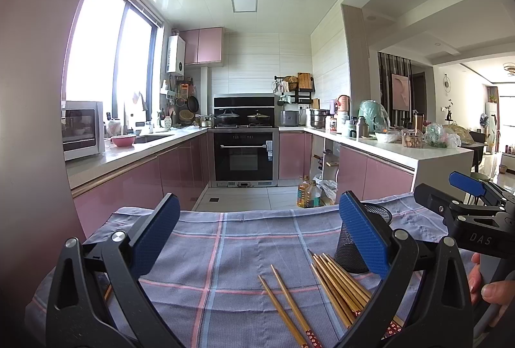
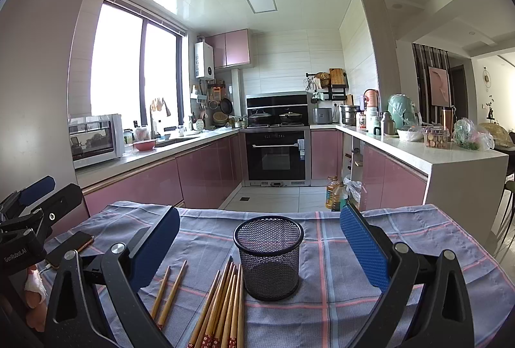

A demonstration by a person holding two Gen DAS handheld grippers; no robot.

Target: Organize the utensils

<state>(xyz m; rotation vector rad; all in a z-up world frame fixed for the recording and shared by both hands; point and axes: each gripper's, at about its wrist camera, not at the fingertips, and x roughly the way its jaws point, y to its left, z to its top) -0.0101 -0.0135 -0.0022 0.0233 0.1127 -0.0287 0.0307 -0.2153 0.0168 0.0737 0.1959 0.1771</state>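
Nearest: both grippers held low over the tablecloth point(image 2: 322, 251), aimed fwd at the kitchen.
Right gripper point(image 2: 260, 246): jaws wide, nothing between the blue pads; mesh cup point(image 2: 269, 258) framed dead centre. Looks like a lining-up pose, not a grab.
Left gripper point(image 1: 257, 242): jaws also wide, empty. Sits left of cup; its right finger partly hides the cup in its own view.

Chopsticks, landmark = mesh cup:
- Bundle point(image 2: 222, 306) lies flat just left of cup, tips fanned toward its base, patterned ends toward the person. Prob. laid close so one short lift drops them in.
- Loose pair point(image 2: 169, 290) further left of cup, apart from the bundle, same heading.
- Cup upright, seems empty, though interior is only partly visible. Job judged not yet begun.

Phone point(image 2: 69, 248) with cable, well left of cup near cloth edge; out of the work lane.

Far: behind cup, beyond table edge, pink cabinets, oven point(image 2: 276, 155) straight back, microwave point(image 2: 96, 139) back-left, oil bottles point(image 2: 333, 192) on floor back-right.
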